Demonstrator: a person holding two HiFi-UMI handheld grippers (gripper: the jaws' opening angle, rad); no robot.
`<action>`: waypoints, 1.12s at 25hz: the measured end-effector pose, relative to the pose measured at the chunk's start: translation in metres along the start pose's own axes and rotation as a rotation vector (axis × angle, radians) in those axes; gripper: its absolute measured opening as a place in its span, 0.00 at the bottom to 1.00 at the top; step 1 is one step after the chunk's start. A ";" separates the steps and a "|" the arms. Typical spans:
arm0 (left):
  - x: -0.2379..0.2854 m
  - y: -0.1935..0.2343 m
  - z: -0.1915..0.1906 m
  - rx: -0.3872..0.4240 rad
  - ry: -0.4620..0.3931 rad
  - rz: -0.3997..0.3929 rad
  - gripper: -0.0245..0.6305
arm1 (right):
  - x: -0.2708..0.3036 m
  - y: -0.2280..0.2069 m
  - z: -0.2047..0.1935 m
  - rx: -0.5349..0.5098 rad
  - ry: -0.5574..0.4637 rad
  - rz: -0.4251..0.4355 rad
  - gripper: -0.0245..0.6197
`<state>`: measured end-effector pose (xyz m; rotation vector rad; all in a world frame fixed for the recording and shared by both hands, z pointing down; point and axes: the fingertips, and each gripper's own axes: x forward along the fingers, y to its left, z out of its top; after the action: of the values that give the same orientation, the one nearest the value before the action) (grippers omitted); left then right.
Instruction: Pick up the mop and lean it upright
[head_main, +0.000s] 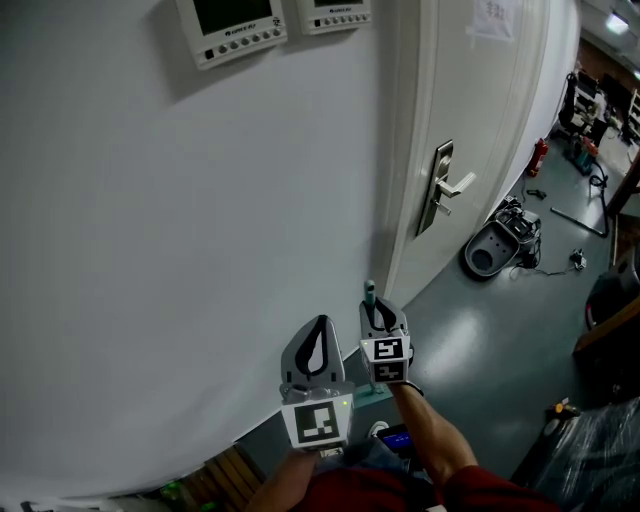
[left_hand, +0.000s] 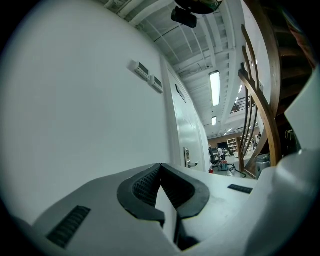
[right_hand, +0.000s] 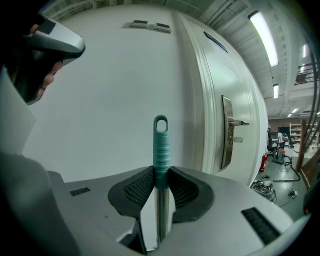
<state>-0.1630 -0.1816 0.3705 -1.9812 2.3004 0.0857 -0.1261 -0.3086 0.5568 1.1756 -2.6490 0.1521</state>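
Note:
The mop shows only as its handle: a teal ribbed grip with a hanging loop (right_hand: 160, 142) on a shiny metal shaft (right_hand: 161, 215), standing upright close to the white wall (head_main: 150, 250). My right gripper (right_hand: 160, 172) is shut on it just where the teal grip meets the shaft. In the head view the teal tip (head_main: 369, 292) pokes up above the right gripper (head_main: 383, 318), near the door frame. My left gripper (head_main: 318, 345) hovers just left of it, jaws together with nothing between them (left_hand: 160, 167). The mop head is hidden.
A white door (head_main: 480, 110) with a metal lever handle (head_main: 450, 187) stands right of the mop. Two control panels (head_main: 230, 25) hang high on the wall. A grey floor machine (head_main: 500, 245) with cables and a red extinguisher (head_main: 538, 157) lie further right. Wooden stair railing (left_hand: 255, 100) rises nearby.

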 end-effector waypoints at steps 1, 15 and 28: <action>0.000 0.001 0.000 0.001 0.000 0.004 0.06 | 0.005 0.001 0.000 0.002 0.000 0.006 0.20; 0.000 0.016 -0.002 0.024 0.008 0.058 0.06 | 0.045 0.009 0.007 0.022 0.061 0.037 0.20; 0.002 0.022 -0.008 0.025 0.022 0.072 0.06 | 0.068 0.006 0.004 0.000 0.060 0.037 0.20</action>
<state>-0.1851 -0.1808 0.3776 -1.8977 2.3748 0.0411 -0.1751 -0.3538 0.5705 1.1051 -2.6199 0.1909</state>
